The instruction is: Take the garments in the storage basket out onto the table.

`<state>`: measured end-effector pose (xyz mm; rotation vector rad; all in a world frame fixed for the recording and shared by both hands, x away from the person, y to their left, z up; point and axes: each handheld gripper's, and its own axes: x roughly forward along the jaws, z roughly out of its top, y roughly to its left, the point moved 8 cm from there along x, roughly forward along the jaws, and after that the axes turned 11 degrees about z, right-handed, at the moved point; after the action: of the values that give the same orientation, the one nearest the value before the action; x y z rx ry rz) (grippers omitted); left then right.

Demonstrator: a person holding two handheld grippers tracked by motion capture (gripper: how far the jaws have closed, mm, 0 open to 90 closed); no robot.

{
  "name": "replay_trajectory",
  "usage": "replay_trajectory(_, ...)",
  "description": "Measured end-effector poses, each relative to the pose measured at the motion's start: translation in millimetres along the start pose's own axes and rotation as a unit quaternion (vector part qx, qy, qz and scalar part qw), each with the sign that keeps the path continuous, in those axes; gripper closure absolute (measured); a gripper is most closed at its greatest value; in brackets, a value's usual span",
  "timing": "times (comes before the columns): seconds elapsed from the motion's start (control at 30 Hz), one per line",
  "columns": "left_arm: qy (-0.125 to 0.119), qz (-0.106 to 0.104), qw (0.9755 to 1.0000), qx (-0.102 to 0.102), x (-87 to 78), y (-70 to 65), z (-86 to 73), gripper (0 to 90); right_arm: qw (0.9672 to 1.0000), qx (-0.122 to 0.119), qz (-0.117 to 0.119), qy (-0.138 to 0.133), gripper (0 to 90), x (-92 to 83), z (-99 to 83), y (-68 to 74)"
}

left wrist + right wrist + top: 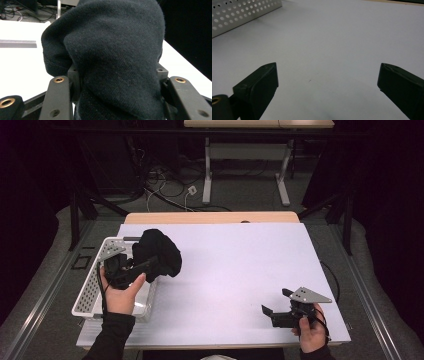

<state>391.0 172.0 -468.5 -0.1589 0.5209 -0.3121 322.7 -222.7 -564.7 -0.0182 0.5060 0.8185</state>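
jaws l gripper (150,265) clamped on black cloth (157,251) | r gripper (275,304) jaws wide apart, nothing btwn, over table (240,265)

Lab recording bay: dark curtained surround, loose cables (165,182) on grey floor, white-topped wooden table (240,270), black metal frame (80,205).

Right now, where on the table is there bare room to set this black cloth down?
The white table top is bare from the basket across to the right gripper, back to the far wooden edge. Crowding sits at the left: the left gripper holds the black cloth over the basket's rim. The right gripper's open jaws frame only bare surface.
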Motion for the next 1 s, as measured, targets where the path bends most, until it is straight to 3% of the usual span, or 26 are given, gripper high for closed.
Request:
replay_trajectory(0.43, 0.011, -0.032, 0.9992, 0.021, 13.5, -34.0, -10.7, 45.7, 1.0, 0.0, 0.0, -0.001, 2.9, -0.3, 0.1, 0.1)
replay_trajectory(1.0, 0.016, -0.074, 0.9964, 0.039, 16.2, -71.9, -22.8, 45.8, 1.0, 0.001, 0.0, 0.001, 2.9, 0.8, 0.0, 0.1)
